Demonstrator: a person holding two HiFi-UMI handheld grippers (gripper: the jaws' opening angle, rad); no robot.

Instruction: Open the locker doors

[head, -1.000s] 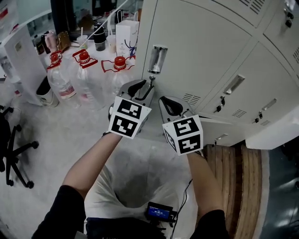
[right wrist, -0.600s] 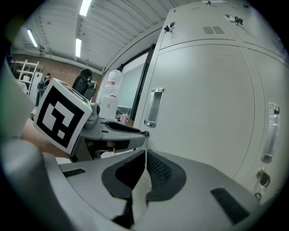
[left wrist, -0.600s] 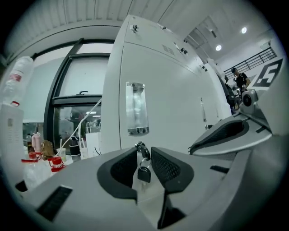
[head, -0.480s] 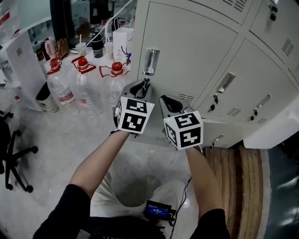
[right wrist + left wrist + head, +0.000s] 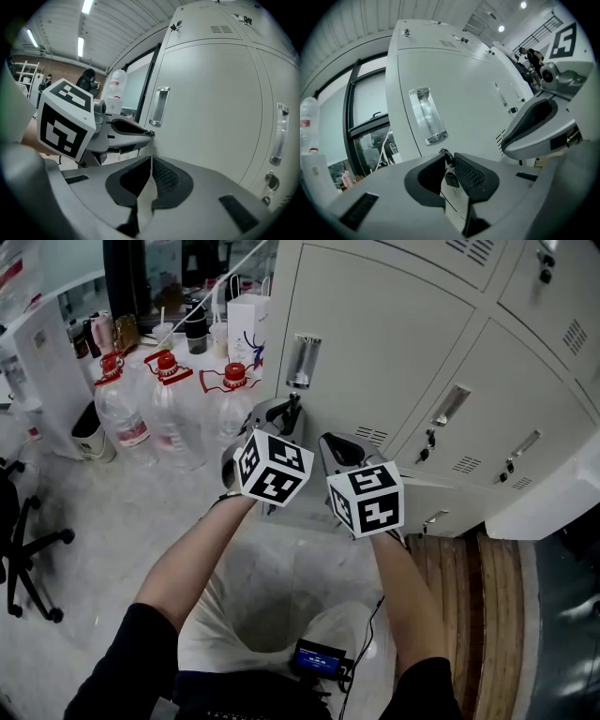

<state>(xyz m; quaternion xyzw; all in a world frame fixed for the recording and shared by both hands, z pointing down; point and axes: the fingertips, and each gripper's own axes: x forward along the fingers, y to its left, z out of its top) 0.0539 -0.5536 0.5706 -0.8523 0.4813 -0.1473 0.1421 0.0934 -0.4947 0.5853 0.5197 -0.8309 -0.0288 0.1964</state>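
A pale grey locker door (image 5: 375, 343) carries a shiny recessed handle (image 5: 302, 362) with a small key lock (image 5: 292, 401) just under it. My left gripper (image 5: 284, 413) is right at that lock. In the left gripper view the handle (image 5: 426, 116) sits above the lock and its hanging key tag (image 5: 451, 178). These lie in the narrow gap of the left gripper (image 5: 450, 161), whose jaws are closing, with no clear press showing. My right gripper (image 5: 345, 451) hovers beside it, lower on the same door. The right gripper (image 5: 151, 161) is shut on nothing.
More locker doors with handles (image 5: 450, 404) run to the right. Large water bottles with red caps (image 5: 169, 399) and a white paper bag (image 5: 248, 315) stand left of the lockers. An office chair (image 5: 19, 540) is at far left, and wooden boards (image 5: 483, 615) lie at lower right.
My left gripper has moved up and in to the lock under the handle, and its jaws have narrowed around the key. The right gripper has barely moved.
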